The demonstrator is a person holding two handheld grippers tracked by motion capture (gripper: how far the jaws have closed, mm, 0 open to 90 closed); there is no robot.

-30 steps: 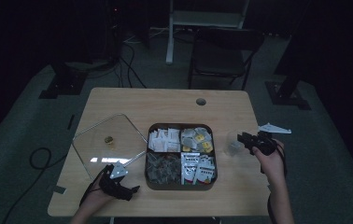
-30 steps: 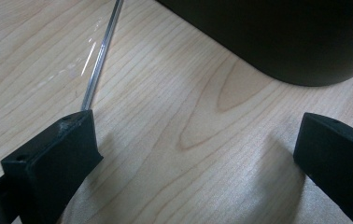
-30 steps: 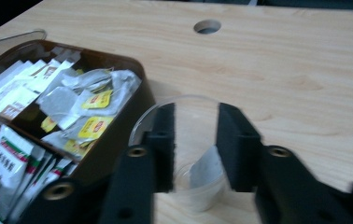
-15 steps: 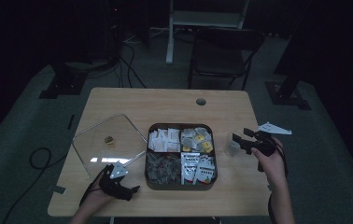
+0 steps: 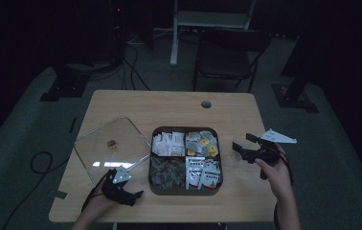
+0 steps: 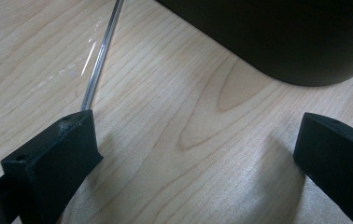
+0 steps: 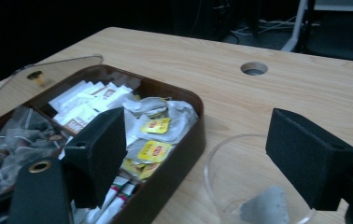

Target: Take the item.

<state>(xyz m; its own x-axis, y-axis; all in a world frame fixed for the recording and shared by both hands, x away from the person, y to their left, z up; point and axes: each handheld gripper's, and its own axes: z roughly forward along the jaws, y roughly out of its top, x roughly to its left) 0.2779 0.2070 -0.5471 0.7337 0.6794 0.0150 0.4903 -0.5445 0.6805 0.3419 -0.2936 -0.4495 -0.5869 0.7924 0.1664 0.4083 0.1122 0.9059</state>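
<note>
Tea bag (image 7: pixel 264 205) in glass cup (image 7: pixel 226 158) — below right hand-held gripper's (image 7: pixel 212 161) just-opened jaws.

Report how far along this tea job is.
Done: the clear lid lies on the table beside the open tea box, and a tea bag sits in the glass cup. In hand: the right gripper, jaws just opened and empty, hovers over the cup. Left: probably putting the lid back; the left gripper waits open by it.
</note>
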